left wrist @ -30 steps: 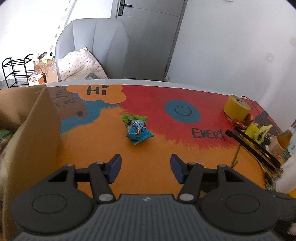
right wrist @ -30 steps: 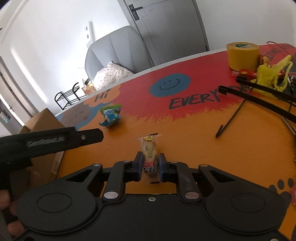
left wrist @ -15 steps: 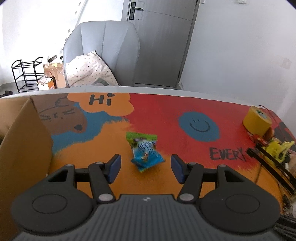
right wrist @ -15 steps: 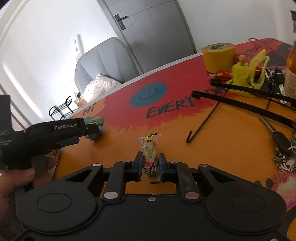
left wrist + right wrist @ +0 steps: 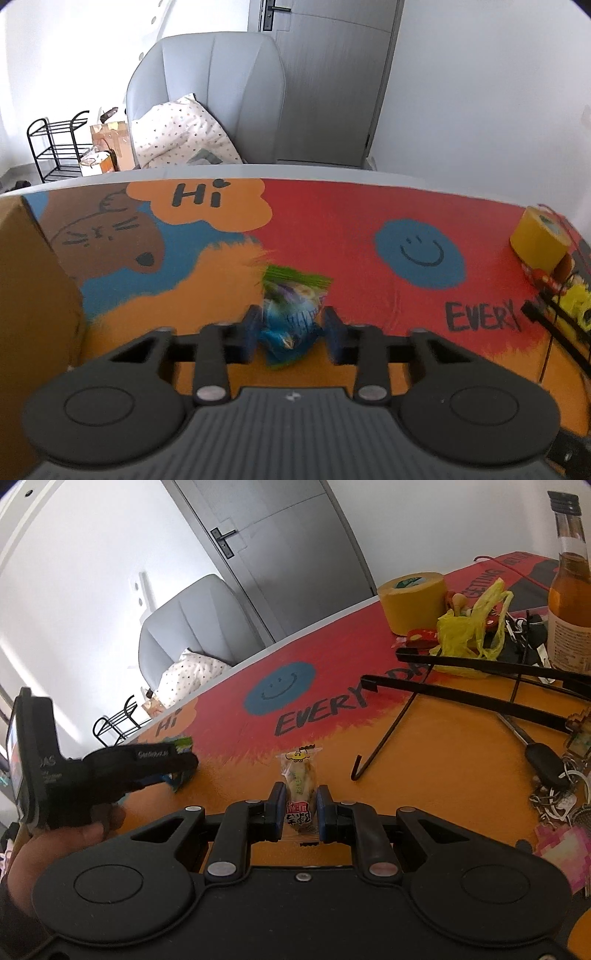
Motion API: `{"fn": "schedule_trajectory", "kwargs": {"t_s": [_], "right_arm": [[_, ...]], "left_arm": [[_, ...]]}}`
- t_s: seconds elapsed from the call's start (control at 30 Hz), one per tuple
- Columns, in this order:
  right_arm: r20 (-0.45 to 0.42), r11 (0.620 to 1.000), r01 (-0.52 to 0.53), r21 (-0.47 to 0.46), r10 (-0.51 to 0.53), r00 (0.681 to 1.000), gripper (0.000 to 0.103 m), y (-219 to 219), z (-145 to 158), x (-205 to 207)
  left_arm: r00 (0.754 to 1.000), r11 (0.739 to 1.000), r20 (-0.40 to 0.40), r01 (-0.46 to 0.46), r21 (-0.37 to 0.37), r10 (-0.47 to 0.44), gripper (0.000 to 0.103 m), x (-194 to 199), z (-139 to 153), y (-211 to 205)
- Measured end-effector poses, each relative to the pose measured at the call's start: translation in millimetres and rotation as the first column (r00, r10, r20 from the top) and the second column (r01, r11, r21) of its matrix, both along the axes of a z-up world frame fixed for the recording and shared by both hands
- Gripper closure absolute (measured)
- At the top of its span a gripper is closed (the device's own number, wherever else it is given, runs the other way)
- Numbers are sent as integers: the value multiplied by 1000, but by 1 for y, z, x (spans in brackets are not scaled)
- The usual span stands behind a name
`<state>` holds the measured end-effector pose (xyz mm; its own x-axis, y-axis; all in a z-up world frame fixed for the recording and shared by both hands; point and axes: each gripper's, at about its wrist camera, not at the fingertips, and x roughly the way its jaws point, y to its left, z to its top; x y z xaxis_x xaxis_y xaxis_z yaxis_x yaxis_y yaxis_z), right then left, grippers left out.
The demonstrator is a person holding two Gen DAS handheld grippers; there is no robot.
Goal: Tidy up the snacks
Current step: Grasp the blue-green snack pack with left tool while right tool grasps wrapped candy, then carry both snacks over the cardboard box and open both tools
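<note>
A: Blue snack packet (image 5: 291,317), lower centre, lies lengthwise between the left claw (image 5: 291,334), whose jaws have just been closing on it.

B: Right claw (image 5: 300,808)?

A: Clamped on a clear candy (image 5: 299,786).

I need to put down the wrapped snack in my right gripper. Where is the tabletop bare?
Bare: the orange patch between the snack and the black hanger, and the red stretch between the "Hi" bubble and smiley. Crowded: the right edge, around the tape roll, yellow bag, bottle and keys.
</note>
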<state>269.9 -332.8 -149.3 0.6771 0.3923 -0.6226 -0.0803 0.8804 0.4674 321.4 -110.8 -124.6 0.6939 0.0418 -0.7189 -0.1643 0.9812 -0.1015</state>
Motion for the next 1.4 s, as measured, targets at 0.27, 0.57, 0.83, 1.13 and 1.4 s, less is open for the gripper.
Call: {"fn": "schedule_trajectory", "kwargs": {"t_s": [0.27,0.57,0.83,1.13,1.4], "right_arm": [[6,1000,21,14,-21,1000,87,3,1,-3],[58,1000,6,8,-6,998,87,18,23,-13],[102,1000,-7,21,5,995,87,31,46,-23],[147,999,-44,22,40,988,87,54,76,-30],[184,996,-90,17,85,979,87,80,97,-39]], "left_arm": [[1000,1000,-5,10,-18,-10,70,-25,9,4],[998,999,49,29,-42,-27,70,-58,40,11],[995,998,89,53,-38,-50,70,-82,70,16],[989,995,128,81,-61,-73,70,-105,100,33],[984,995,165,75,-71,-63,70,-128,125,59]]}}
